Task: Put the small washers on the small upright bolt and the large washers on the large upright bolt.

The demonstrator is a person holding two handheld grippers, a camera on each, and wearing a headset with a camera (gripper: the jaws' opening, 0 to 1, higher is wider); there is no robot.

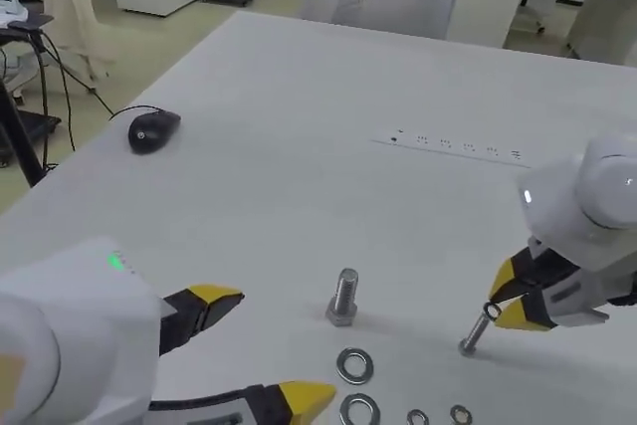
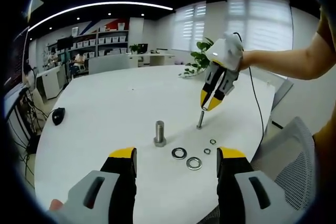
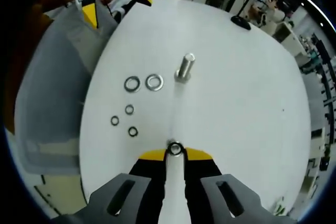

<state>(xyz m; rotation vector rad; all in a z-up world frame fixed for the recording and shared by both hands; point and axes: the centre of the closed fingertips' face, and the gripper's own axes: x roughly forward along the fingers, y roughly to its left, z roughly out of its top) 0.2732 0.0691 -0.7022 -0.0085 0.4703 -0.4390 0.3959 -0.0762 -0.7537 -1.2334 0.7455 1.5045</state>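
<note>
— Lower right of the head view: right gripper (image 1: 501,301), yellow tips clenched on a small washer (image 1: 490,312). Agree?
— Yep. The right gripper view has that small washer (image 3: 175,148) pinched dead centre at the jaw tips. Small bolt?
— Small bolt (image 1: 475,333) stands directly under the tips, with the washer at its top end. Can't tell if it's actually on the shaft.
— Left gripper?
— Left gripper (image 1: 259,347) is lower left, jaws spread wide and gripping nothing. It's left of the large bolt (image 1: 343,298), not touching it.
— Loose parts?
— Two large washers (image 1: 354,365) lie flat on the table (image 1: 299,146) just below the large bolt, between the grippers. Three loose small washers (image 3: 129,109) sit left of centre in the right gripper view, apart from the jaws.
— Extras?
— Mouse (image 1: 153,130) upper left, power strip (image 1: 453,146) upper right.
</note>
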